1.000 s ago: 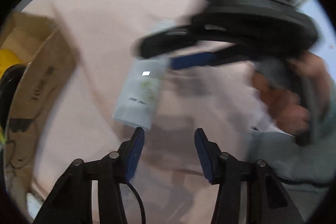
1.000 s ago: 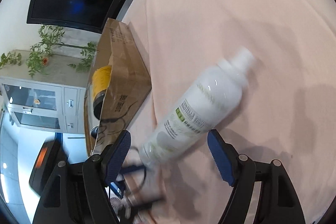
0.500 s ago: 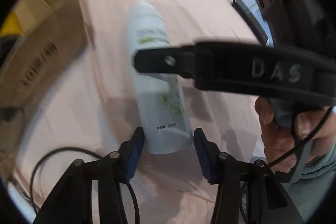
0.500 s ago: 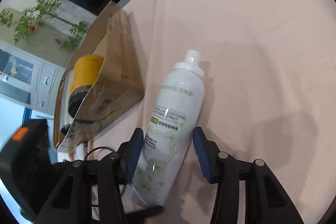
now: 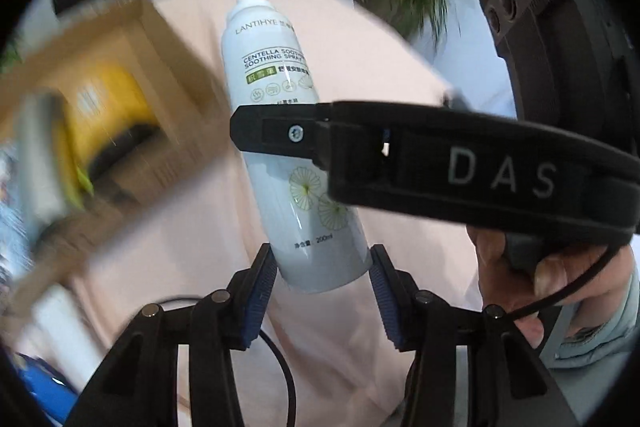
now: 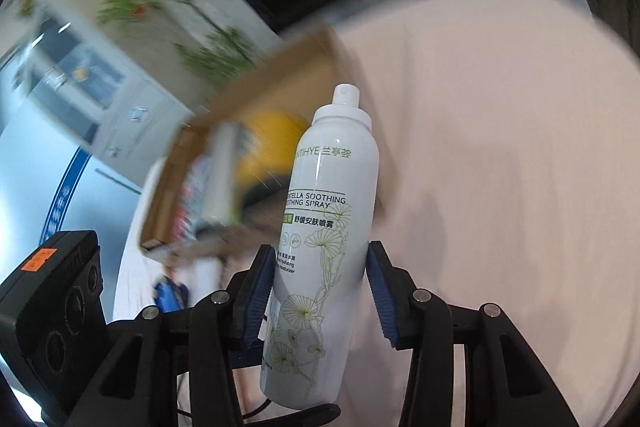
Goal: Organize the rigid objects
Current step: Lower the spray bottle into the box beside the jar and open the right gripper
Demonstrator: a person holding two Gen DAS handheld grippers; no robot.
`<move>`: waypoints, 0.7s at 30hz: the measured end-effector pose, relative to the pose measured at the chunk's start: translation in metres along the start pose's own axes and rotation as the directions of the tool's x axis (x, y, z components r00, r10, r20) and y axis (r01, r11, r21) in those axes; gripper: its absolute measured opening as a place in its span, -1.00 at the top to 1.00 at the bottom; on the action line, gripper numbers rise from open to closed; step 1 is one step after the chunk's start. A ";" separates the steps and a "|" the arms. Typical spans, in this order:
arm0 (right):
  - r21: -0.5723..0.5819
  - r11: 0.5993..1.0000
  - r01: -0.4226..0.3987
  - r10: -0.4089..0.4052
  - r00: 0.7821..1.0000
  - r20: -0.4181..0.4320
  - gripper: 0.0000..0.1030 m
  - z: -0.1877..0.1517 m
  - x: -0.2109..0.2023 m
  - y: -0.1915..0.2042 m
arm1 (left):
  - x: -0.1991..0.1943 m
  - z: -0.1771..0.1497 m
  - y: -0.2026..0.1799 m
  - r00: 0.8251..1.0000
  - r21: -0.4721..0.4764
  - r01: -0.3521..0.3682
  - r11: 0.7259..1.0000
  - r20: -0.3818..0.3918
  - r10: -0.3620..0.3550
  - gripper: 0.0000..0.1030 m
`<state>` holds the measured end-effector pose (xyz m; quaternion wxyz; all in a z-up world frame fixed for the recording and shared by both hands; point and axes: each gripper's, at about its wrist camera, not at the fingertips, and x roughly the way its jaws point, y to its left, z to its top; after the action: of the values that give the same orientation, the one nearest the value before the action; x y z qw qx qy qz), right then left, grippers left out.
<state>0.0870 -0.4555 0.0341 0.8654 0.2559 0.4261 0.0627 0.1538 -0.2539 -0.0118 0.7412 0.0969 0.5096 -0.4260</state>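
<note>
**Holding a spray can aloft between two grippers, box not yet reached**

Gripping is confirmed on the right: in the right wrist view the right gripper (image 6: 318,291) has its blue pads against both sides of the spray can (image 6: 324,247), low on the body, with the can upright and clear of the bench (image 6: 500,147). In the left wrist view the left gripper (image 5: 322,291) has its fingers around the can's base (image 5: 304,187); whether the pads press it or stand just off it, I cannot tell.

Risks, as judged:
- The can is smooth and round, and it is held low; it could pivot or slip between the pads on a quick swing.
- Two grippers so close together could collide, or pull against each other.
- The cardboard box (image 6: 256,155) beyond already holds a yellow item (image 6: 268,143); a careless drop could strike it or catch the box rim.

Legible writing: "LANTIHYE", "CENTELLA SOOTHING SPRAY", "200ml", and Chinese characters on the can; "DAS" on the right gripper's arm. Background blurred.
</note>
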 end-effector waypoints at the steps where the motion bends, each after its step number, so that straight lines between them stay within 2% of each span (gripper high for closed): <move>1: -0.055 0.998 -0.007 0.008 1.000 0.030 0.14 0.015 -0.008 0.016 | -0.013 0.009 0.005 0.999 -0.015 -0.012 1.000 0.048 0.012 0.10; 2: -0.097 0.995 -0.014 0.019 0.999 0.051 0.15 0.030 -0.010 0.028 | -0.024 0.019 0.012 0.995 -0.038 -0.024 0.999 0.091 0.027 0.11; 5: -0.184 0.983 -0.028 0.039 0.998 0.054 0.16 0.070 0.003 0.055 | -0.036 0.044 0.043 0.989 -0.136 -0.024 0.990 0.140 0.044 0.10; 9: -0.259 0.965 -0.045 0.034 0.998 -0.046 0.17 0.117 0.055 0.071 | -0.020 0.075 0.088 0.994 -0.278 -0.012 0.961 0.104 0.043 0.10; 11: -0.267 0.962 -0.050 0.026 0.995 -0.093 0.17 0.128 0.075 0.068 | -0.006 0.084 0.111 0.996 -0.318 -0.001 0.948 0.084 0.029 0.10; 15: -0.245 0.968 -0.048 0.010 0.988 -0.151 0.17 0.143 0.115 0.051 | 0.023 0.084 0.126 0.999 -0.370 -0.004 0.929 0.033 0.017 0.11; 19: -0.209 0.975 -0.076 0.035 0.980 -0.196 0.17 0.145 0.136 0.025 | 0.042 0.091 0.118 1.000 -0.403 0.019 0.915 0.023 -0.011 0.10; 21: -0.212 0.975 -0.072 0.028 0.979 -0.203 0.17 0.139 0.144 0.020 | 0.050 0.087 0.107 1.000 -0.388 0.013 0.922 -0.003 -0.015 0.17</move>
<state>0.2869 -0.4453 0.0133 0.8395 0.1627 0.4943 0.1561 0.2963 -0.2639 -0.0446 0.7412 -0.0540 0.5868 -0.3216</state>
